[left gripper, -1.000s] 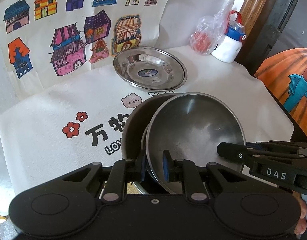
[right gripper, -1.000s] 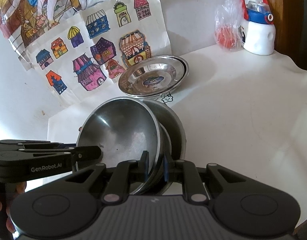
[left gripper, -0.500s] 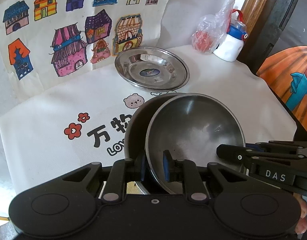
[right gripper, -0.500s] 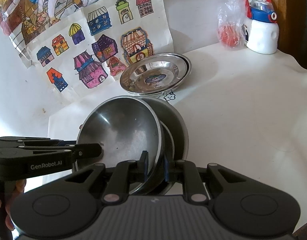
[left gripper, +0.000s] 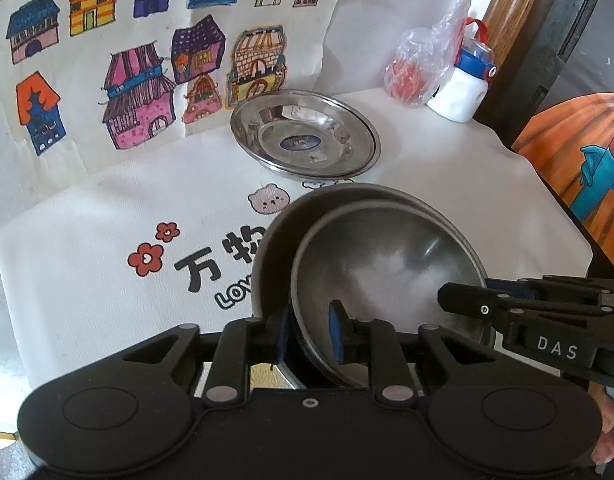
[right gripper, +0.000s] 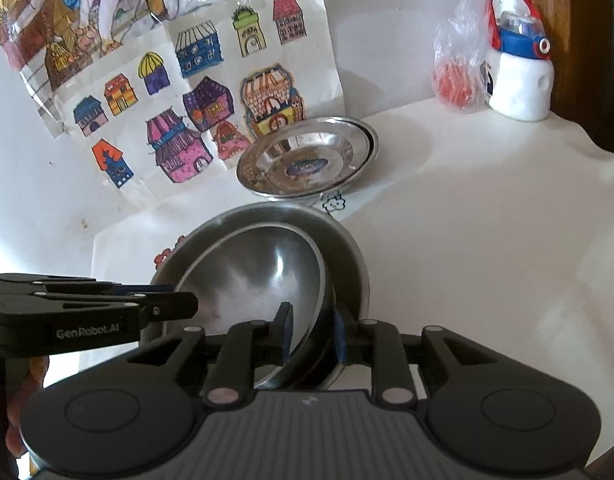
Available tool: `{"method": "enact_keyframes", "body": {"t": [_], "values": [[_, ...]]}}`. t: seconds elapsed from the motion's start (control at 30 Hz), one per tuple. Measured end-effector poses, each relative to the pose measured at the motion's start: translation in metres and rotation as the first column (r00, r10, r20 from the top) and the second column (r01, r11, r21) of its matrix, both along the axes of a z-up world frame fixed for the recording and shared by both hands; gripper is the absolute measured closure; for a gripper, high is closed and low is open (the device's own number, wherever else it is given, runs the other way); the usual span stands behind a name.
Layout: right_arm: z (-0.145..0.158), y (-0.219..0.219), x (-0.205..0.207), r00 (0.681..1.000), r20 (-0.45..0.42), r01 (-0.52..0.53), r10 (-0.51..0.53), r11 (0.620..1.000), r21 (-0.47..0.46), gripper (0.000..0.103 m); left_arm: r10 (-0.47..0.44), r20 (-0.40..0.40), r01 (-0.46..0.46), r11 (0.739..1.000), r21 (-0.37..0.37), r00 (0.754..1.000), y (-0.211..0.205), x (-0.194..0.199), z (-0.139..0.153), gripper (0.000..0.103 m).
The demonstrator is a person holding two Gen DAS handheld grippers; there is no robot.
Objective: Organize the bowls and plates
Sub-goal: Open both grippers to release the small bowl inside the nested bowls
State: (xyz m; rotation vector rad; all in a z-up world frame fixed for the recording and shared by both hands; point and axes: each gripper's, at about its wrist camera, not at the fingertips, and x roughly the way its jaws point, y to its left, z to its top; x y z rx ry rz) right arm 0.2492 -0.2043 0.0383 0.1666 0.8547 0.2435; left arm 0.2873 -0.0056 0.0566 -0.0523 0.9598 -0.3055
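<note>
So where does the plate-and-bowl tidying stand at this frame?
Done: the steel plates sit stacked by the house drawings. In hand: the left gripper and right gripper each straddle the rim of the inner steel bowl, which sits tilted inside the larger steel bowl. Left: seating it level and letting go; whether the nested bowls go elsewhere afterwards I can't tell.
</note>
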Motion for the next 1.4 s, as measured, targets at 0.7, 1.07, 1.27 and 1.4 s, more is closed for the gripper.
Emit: {"method": "enact_keyframes", "body": {"t": [0.7, 1.07, 1.27, 1.4], "values": [[0.015, -0.018, -0.025, 0.993, 0.121, -0.006, -0.001, 0.998, 0.057, 0.045, 0.044, 0.128, -0.035, 0.997, -0.066, 0.991, 0.017, -0.028, 0.024, 0.043], [0.014, -0.033, -0.051, 0.98, 0.195, 0.007, -0.028, 0.994, 0.107, 0.0, 0.111, 0.176, -0.09, 0.988, -0.122, 0.978, 0.037, -0.047, 0.024, 0.018], [0.011, -0.044, -0.072, 0.968, 0.241, 0.047, -0.072, 0.993, 0.11, 0.0, 0.173, 0.219, -0.136, 0.975, -0.176, 0.96, 0.053, -0.064, 0.019, 0.001], [0.006, -0.046, -0.084, 0.955, 0.275, 0.094, -0.113, 0.992, 0.081, 0.0, 0.214, 0.235, -0.169, 0.965, -0.198, 0.948, 0.059, -0.076, 0.012, 0.001]]}}
